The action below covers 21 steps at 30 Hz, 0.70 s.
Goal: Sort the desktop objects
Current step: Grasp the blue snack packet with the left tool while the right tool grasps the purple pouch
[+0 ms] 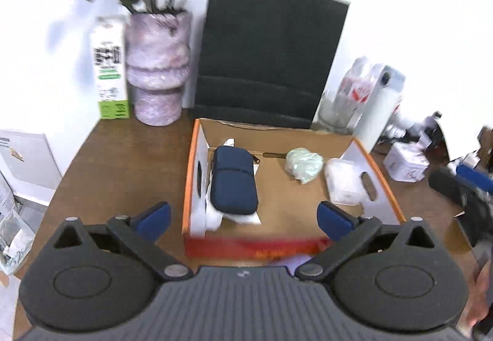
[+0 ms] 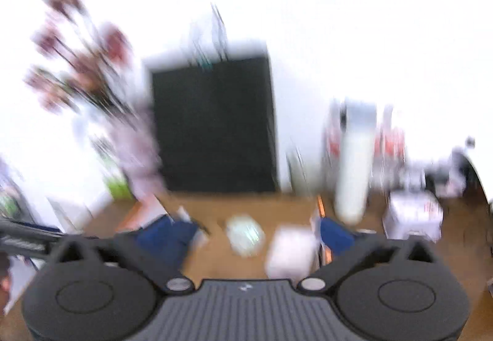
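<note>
An open cardboard box (image 1: 354, 145) with an orange rim sits on the brown desk. In it lie a navy zip case (image 1: 234, 180), a pale green crumpled wad (image 1: 303, 164), a clear plastic packet (image 1: 343, 179) and a thin dark pen (image 1: 271, 155). My left gripper (image 1: 245, 219) is open and empty, just in front of the box's near wall. My right gripper (image 2: 243, 233) is open and empty; its view is badly blurred and shows the same box contents: the navy case (image 2: 172, 233), green wad (image 2: 246, 234) and clear packet (image 2: 291, 251).
A black paper bag (image 1: 268, 57) stands behind the box. A pink vase of flowers (image 1: 157, 69) and a green-and-white carton (image 1: 109, 66) stand at the back left. White bottles and packets (image 1: 376, 97) and a small white box (image 1: 405, 162) are at the right.
</note>
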Tool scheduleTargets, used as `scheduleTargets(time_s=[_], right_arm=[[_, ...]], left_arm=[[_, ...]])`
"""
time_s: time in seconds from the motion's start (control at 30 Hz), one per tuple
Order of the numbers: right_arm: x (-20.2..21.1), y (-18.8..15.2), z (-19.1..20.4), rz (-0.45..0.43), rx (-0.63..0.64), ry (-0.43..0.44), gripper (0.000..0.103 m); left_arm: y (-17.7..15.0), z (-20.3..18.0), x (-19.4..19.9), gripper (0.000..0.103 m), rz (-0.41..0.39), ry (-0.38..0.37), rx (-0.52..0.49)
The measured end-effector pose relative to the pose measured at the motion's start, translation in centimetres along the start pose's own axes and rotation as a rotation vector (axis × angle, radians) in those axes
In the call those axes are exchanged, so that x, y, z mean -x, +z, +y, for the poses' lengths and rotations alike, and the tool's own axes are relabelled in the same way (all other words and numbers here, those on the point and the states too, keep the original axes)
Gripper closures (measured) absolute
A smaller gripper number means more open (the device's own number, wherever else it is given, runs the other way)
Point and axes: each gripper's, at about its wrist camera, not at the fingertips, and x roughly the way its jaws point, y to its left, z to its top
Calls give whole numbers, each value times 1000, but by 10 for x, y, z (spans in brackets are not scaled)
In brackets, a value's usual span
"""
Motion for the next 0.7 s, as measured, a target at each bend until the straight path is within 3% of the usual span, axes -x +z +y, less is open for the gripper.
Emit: scheduleTargets(time_s=[0.1, 0.3, 0.43, 0.5, 0.57, 0.7], right_arm=[[32, -40, 11, 84, 2, 71, 0], [91, -126, 38, 130, 12, -30, 2], [129, -169, 45, 202, -54, 6, 3], [147, -191, 52, 214, -24, 3, 2], [161, -208, 58, 228, -27, -12, 0], [173, -230, 58, 306, -85, 79, 0]], left_arm=[[-50, -4, 36, 0, -69, 13, -1], [-163, -1, 83, 0, -153, 77, 20], [-230, -11, 100, 0, -170, 196, -119], [-251, -18, 105, 0, -162, 241, -172], [-274, -23, 115, 0, -176, 209, -203], [-298, -31, 127, 0, -167, 139, -242]])
